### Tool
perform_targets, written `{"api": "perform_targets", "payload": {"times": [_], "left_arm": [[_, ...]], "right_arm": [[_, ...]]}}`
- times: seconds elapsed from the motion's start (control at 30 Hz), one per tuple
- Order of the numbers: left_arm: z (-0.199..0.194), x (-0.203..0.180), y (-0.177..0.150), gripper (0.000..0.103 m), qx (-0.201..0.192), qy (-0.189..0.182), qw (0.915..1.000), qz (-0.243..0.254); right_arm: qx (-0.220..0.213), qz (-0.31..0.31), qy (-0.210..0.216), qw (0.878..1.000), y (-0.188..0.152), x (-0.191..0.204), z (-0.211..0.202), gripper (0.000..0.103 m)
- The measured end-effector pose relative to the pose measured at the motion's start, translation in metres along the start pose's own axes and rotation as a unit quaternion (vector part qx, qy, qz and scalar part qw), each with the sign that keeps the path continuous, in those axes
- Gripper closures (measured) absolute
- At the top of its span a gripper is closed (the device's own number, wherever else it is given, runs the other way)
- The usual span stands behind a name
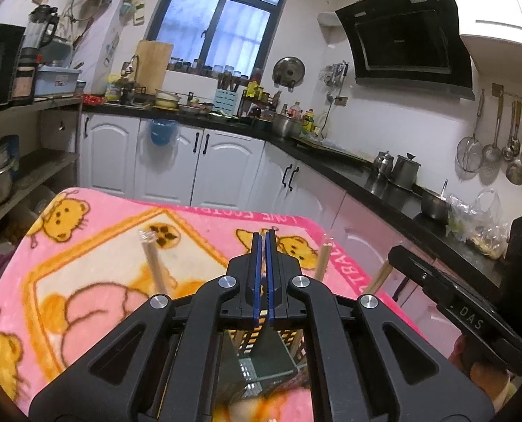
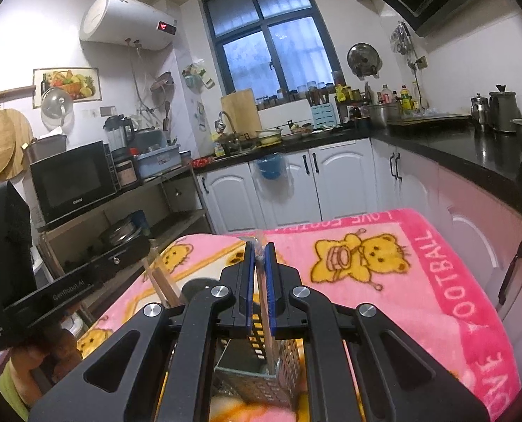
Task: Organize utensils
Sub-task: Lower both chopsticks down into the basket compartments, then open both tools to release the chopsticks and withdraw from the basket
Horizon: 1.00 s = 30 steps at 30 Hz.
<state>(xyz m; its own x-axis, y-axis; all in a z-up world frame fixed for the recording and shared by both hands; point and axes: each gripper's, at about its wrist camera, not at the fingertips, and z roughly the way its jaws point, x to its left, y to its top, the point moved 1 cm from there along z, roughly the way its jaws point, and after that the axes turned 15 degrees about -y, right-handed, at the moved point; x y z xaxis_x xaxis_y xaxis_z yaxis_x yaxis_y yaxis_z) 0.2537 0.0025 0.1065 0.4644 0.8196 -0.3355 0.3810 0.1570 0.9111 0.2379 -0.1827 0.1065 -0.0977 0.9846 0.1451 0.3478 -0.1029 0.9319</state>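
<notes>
In a busy kitchen, a fuzzy pink bear blanket holds a square holey metal holder; the right gripper pinches a wooden chopstick above it, and the left gripper is closed tight, empty.

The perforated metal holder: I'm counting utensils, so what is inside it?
The perforated metal holder has wooden chopsticks standing in it, held by the right gripper. Its bottom is hidden.
</notes>
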Motion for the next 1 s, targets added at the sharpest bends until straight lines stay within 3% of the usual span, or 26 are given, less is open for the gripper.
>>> {"api": "perform_targets", "payload": {"times": [0.23,0.37,0.53,0.6,0.73,0.9,1.0], "left_arm": [[-0.010,0.005,-0.004,0.103,0.006,0.001,0.9998,-0.017],[-0.015,0.007,-0.006,0.103,0.010,0.001,0.9997,-0.024],[-0.019,0.006,-0.009,0.084,0.012,0.004,0.9995,-0.029],[-0.022,0.007,-0.011,0.084,0.013,0.003,0.9995,-0.030],[-0.026,0.007,-0.015,0.074,0.017,0.009,0.9994,-0.030],[-0.033,0.006,-0.020,0.072,0.021,0.014,0.9992,-0.032],[-0.039,0.005,-0.023,0.064,0.024,0.016,0.9989,-0.037]], "right_arm": [[0.013,-0.001,0.006,1.000,-0.006,0.002,-0.007,0.093],[0.016,0.000,0.007,1.000,-0.008,0.001,-0.013,0.081],[0.018,-0.002,0.005,1.000,-0.012,-0.001,-0.019,0.074],[0.022,-0.002,0.006,1.000,-0.013,-0.001,-0.020,0.072],[0.026,-0.006,0.004,1.000,-0.016,-0.003,-0.024,0.071],[0.035,-0.009,0.011,0.999,-0.022,-0.001,-0.030,0.067],[0.039,-0.013,0.015,0.999,-0.027,0.001,-0.034,0.063]]}}
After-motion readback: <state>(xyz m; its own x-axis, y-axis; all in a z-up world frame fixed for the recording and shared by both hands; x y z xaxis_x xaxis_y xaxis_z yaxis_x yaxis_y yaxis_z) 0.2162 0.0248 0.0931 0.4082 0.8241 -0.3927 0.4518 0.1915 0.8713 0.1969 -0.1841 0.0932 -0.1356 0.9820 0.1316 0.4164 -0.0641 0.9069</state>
